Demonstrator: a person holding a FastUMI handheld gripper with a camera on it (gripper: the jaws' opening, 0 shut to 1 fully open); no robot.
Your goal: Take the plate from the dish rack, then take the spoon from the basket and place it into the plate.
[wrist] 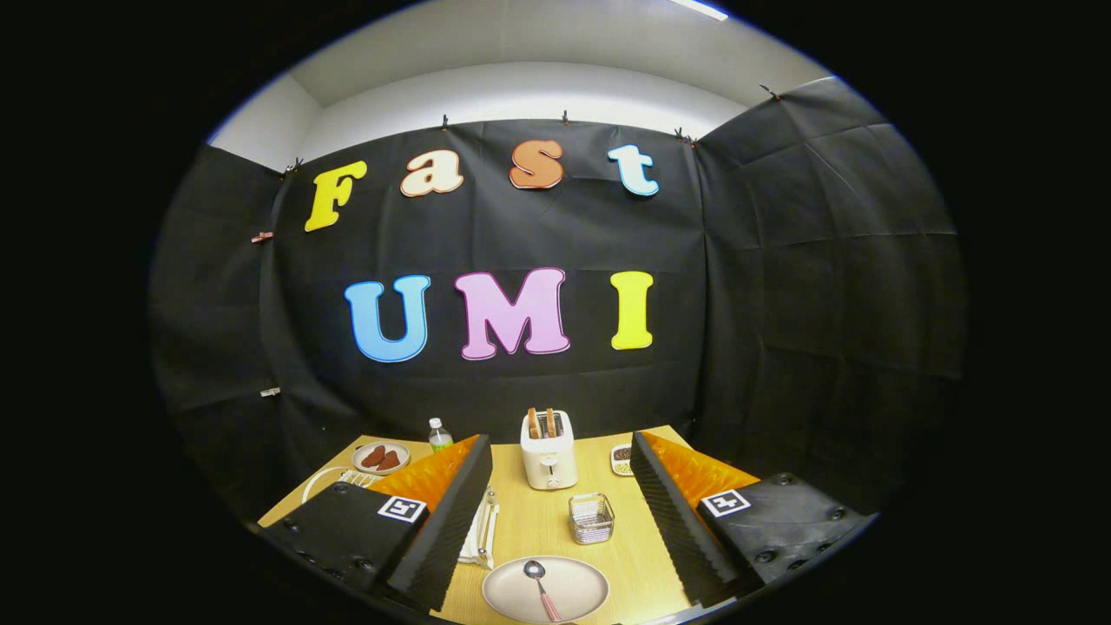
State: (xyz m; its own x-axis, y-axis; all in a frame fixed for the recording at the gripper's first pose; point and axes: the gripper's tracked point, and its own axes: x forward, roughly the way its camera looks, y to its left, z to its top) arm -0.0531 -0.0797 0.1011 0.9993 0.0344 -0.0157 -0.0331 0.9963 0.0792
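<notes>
Nearest, at the bottom centre of the frame, the plate (pixel 545 589) lies flat on the wooden table (pixel 625 555) with the spoon (pixel 540 586) resting in it, bowl toward the far side and handle pointing to the lower edge. The gripper (pixel 555 555) hangs above with its fingers spread wide to either side of the plate, holding nothing. Judging by this, both steps look done.

To the lower left, partly hidden behind the left finger, the white wire dish rack (pixel 479 534) stands just beside the plate. A little farther, right of centre, sits the small wire basket (pixel 591 517), which looks empty. Beyond it, at mid-frame, a white toaster (pixel 548 451) holds two slices of bread. Farther left are a small plate of reddish food (pixel 381 457) and a water bottle (pixel 439 434); to the right of the toaster is a small dish (pixel 621 459) of something dark.

The remaining risk lies in the retreat. The fingers flank the plate closely, so a low or sideways pull could clip its rim and slide it, or tip the spoon out. The left finger is near the rack and could snag its wires, and a forward swing could knock the light basket over. Lifting clear before moving away seems safest.
</notes>
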